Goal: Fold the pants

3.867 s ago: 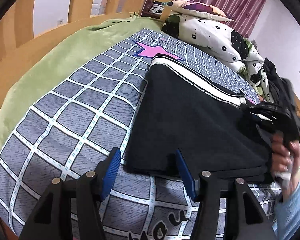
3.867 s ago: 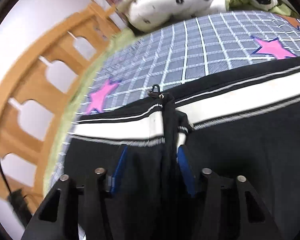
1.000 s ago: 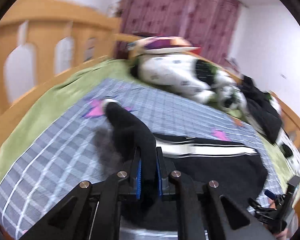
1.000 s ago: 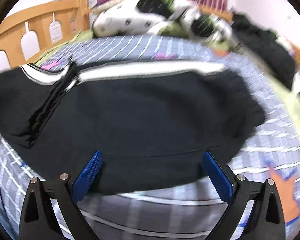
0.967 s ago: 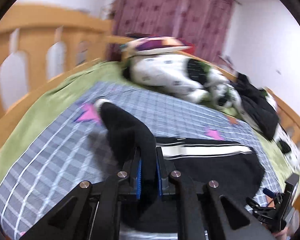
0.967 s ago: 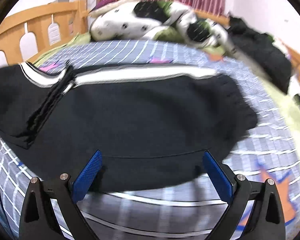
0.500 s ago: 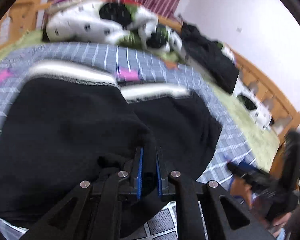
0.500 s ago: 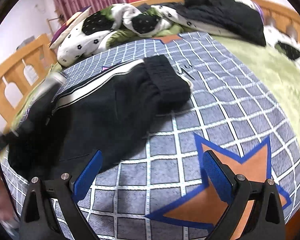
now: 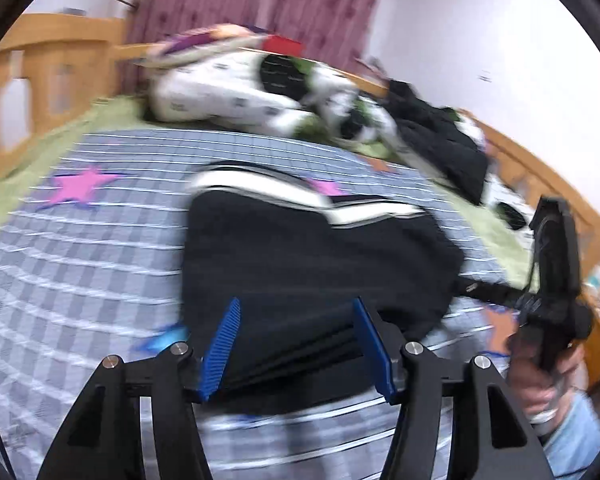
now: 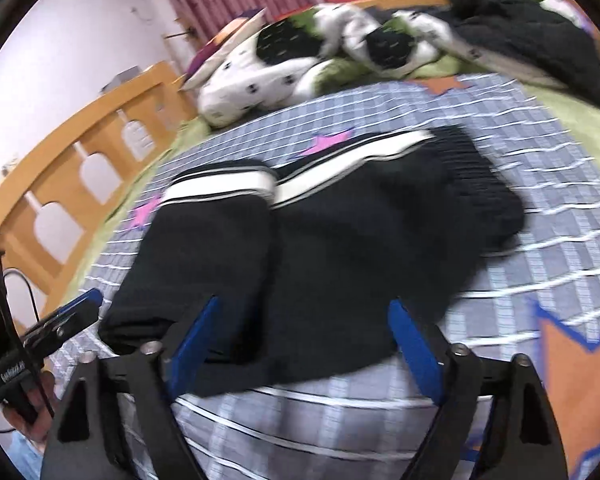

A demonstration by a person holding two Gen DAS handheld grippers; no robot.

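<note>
The black pants [image 9: 308,256] with a white side stripe lie folded on the checked bedspread [image 9: 80,248]; they also show in the right wrist view [image 10: 320,248], with one part laid over the left half and the elastic waistband at the right. My left gripper [image 9: 296,344] is open and empty over the pants' near edge. My right gripper [image 10: 300,344] is open and empty above the pants' near edge. The right gripper also shows at the right of the left wrist view [image 9: 556,280], and the left gripper shows at the left of the right wrist view [image 10: 60,324].
A black-and-white quilt [image 9: 260,96] and a pillow lie at the head of the bed. A dark pile of clothes [image 10: 532,36] lies at the far right. A wooden rail [image 10: 72,168] runs along the left side. Green blanket edges the bedspread.
My left gripper has let go of the pants fold and opened. The folded part now lies flat over the pants. Both views have swung back toward the pants.
</note>
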